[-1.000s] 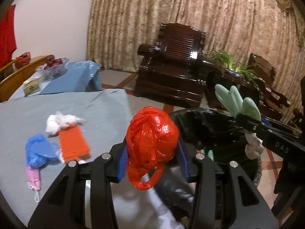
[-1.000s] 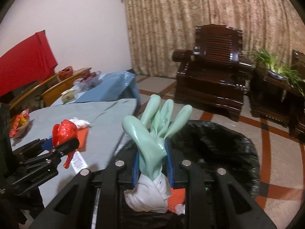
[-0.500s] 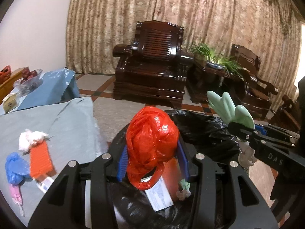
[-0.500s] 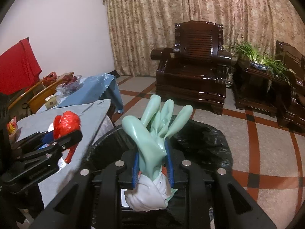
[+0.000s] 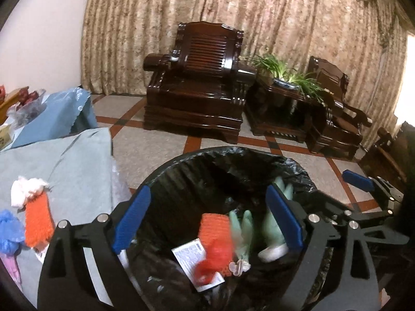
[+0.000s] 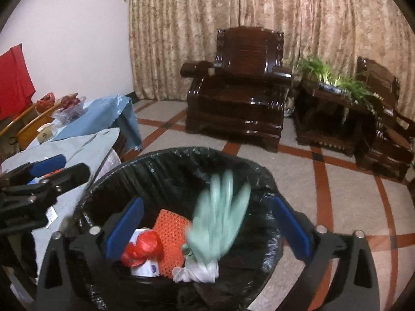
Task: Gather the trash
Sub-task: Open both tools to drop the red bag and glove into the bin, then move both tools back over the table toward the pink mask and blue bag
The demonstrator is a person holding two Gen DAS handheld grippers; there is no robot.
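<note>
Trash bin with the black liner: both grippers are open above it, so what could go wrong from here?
1. The green glove is blurred mid-fall near the trash bin's far side; it might catch on the liner edge.
2. Scraps on the grey table cloth, like the orange piece, lie near the edge and could be knocked off.

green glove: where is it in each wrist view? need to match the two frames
Left wrist: green glove lies low right of centre, inside the black bin, partly behind the left tool's right finger.
Right wrist: green glove, blurred, at centre, over the bin between the right tool's opening jaws, touching neither pad.
Shared landmark: the orange mesh piece in the bin, just left of the glove in both views.
</note>
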